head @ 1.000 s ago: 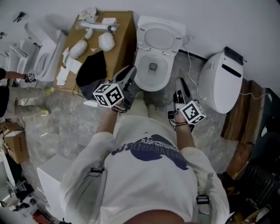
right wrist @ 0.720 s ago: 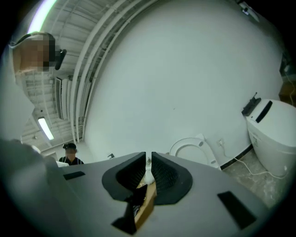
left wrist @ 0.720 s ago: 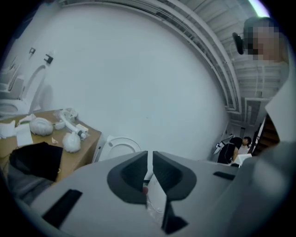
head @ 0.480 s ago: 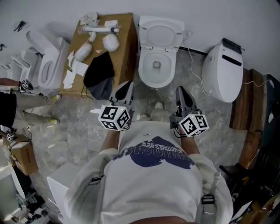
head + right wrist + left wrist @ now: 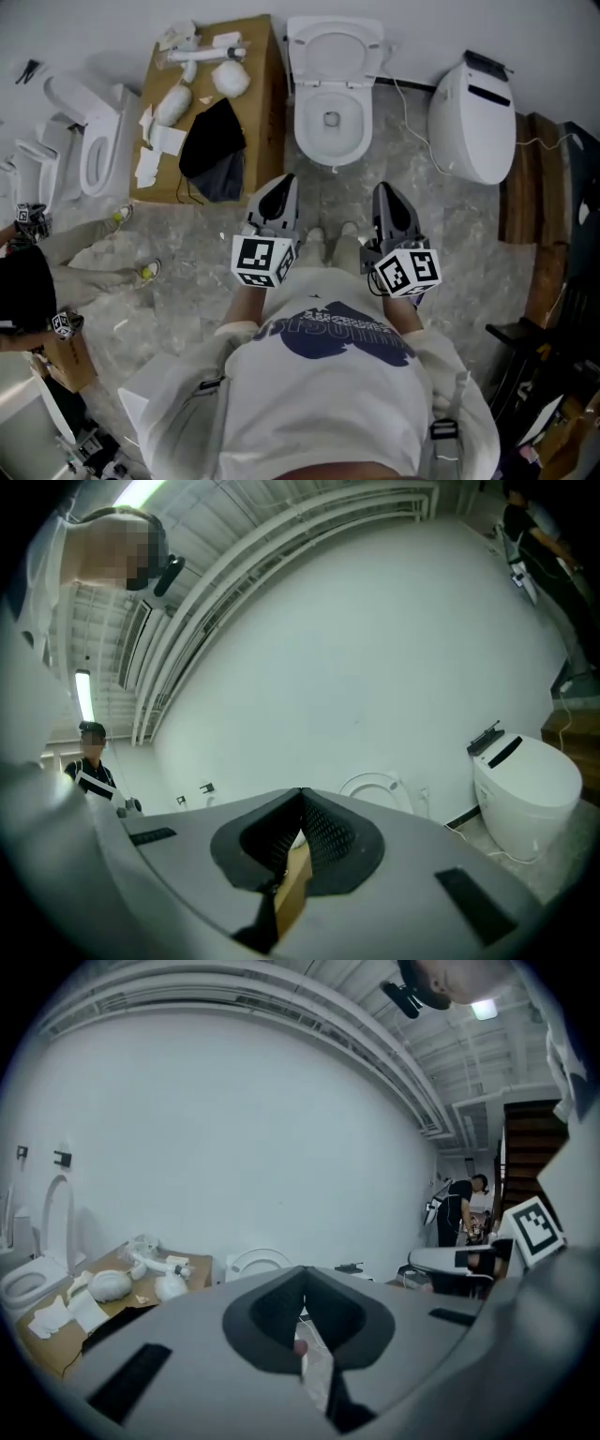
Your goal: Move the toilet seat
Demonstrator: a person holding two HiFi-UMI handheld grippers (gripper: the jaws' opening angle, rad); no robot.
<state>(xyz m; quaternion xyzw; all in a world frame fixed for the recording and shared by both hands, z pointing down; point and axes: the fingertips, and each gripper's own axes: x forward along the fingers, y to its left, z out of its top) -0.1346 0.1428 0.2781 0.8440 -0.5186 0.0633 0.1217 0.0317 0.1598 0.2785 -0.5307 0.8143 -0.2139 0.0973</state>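
The white toilet [image 5: 330, 127] stands against the far wall, with its seat and lid [image 5: 335, 45] raised toward the wall. My left gripper [image 5: 278, 190] and right gripper [image 5: 390, 200] hang side by side in front of my chest, well short of the bowl, pointing at it. Both are shut with nothing between the jaws, and both have just been closing. In the left gripper view the raised seat [image 5: 259, 1262] shows just left of the left gripper [image 5: 303, 1277]. In the right gripper view the seat [image 5: 373, 787] stands right of the right gripper [image 5: 302, 801].
A cardboard box [image 5: 262, 89] left of the toilet carries white parts and a black cloth [image 5: 212, 148]. A second white toilet [image 5: 472, 108] sits at the right, with wooden boards [image 5: 539, 216] beyond it. Another toilet [image 5: 89, 141] and a person [image 5: 33, 281] are at the left.
Both grippers have drawn back from the toilet bowl toward my body and rolled more upright. I have stepped back, so the toilet lies farther off.
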